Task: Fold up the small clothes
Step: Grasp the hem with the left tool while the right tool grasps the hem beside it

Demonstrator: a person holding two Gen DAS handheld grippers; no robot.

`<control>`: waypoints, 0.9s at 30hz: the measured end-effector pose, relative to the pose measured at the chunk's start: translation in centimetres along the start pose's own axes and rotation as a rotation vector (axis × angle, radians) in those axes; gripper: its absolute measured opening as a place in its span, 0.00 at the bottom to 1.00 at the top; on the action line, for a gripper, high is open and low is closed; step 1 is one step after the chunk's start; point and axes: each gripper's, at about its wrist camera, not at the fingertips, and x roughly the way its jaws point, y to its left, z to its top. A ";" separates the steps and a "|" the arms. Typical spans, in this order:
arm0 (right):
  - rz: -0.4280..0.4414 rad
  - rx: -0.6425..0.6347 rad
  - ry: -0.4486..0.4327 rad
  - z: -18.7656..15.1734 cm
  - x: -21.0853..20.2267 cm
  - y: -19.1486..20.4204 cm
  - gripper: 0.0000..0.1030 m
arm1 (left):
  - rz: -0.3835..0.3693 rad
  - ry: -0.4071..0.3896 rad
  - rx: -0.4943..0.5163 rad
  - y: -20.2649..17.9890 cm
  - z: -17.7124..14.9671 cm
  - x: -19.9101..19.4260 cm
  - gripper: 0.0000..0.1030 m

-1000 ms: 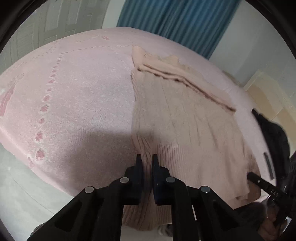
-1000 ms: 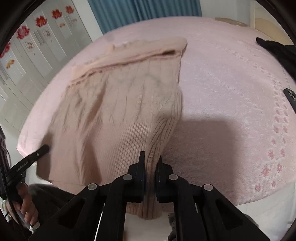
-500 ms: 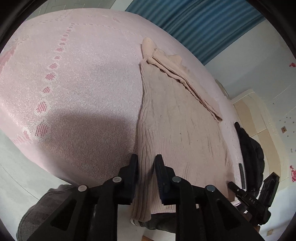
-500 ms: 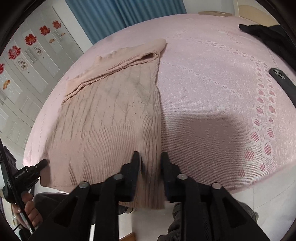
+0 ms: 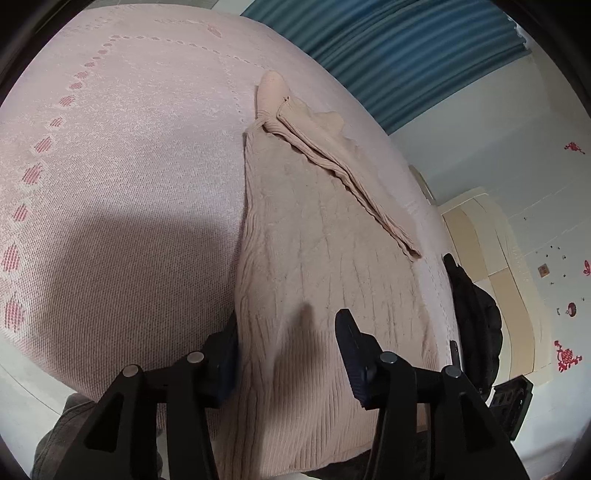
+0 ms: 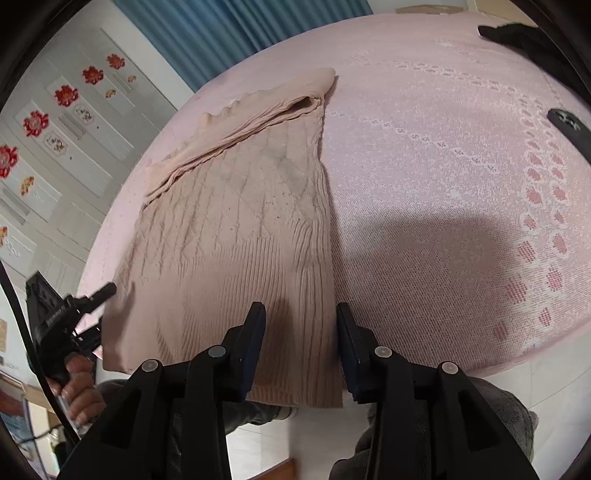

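Observation:
A beige cable-knit sweater lies flat on the pink bed, its sleeves folded across the top and its ribbed hem hanging over the near edge; it also shows in the right wrist view. My left gripper is open, its jaws astride the sweater's left hem corner, holding nothing. My right gripper is open over the right hem corner, also empty. The left gripper also shows at the left edge of the right wrist view.
The pink bedspread with a flower border covers the bed. A black garment lies at the right side, seen again far right. A dark phone lies on the bed. Blue curtains hang behind.
Both grippers held the sweater's hem corners shut a second ago, then opened and let go. The hem now lies flat over the bed edge.

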 end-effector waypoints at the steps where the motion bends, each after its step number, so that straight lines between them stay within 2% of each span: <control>1: 0.011 0.013 0.001 0.0 0.0 -0.2 0.37 | -0.012 0.010 0.002 0.1 -0.3 -0.2 0.44; 6: 0.034 0.043 0.010 -0.3 -0.3 -0.6 0.37 | -0.063 0.056 -0.004 0.8 -2.4 -1.8 0.42; 13: -0.005 -0.004 0.019 -1.3 -0.6 0.5 0.38 | -0.054 0.064 0.013 0.6 -3.7 -2.4 0.40; 18: -0.048 -0.053 0.020 -1.5 -0.4 1.3 0.38 | -0.045 0.065 0.000 0.7 -3.9 -2.3 0.29; 19: -0.053 -0.062 0.022 -1.5 -0.4 1.3 0.38 | -0.041 0.060 -0.003 0.7 -4.0 -2.4 0.23; 21: -0.057 -0.078 0.021 -1.4 -0.2 1.5 0.23 | -0.027 0.035 0.001 0.7 -4.1 -2.8 0.10; 22: -0.051 -0.082 0.038 -1.4 0.2 1.6 0.08 | -0.022 0.018 0.006 0.6 -4.1 -3.1 0.08; 24: -0.063 -0.082 0.033 -1.5 0.4 1.8 0.08 | -0.019 -0.010 0.019 0.4 -4.2 -3.6 0.07; 27: -0.057 -0.125 -0.029 -1.7 -0.7 2.7 0.07 | -0.001 -0.030 0.037 -0.1 -3.9 -3.8 0.06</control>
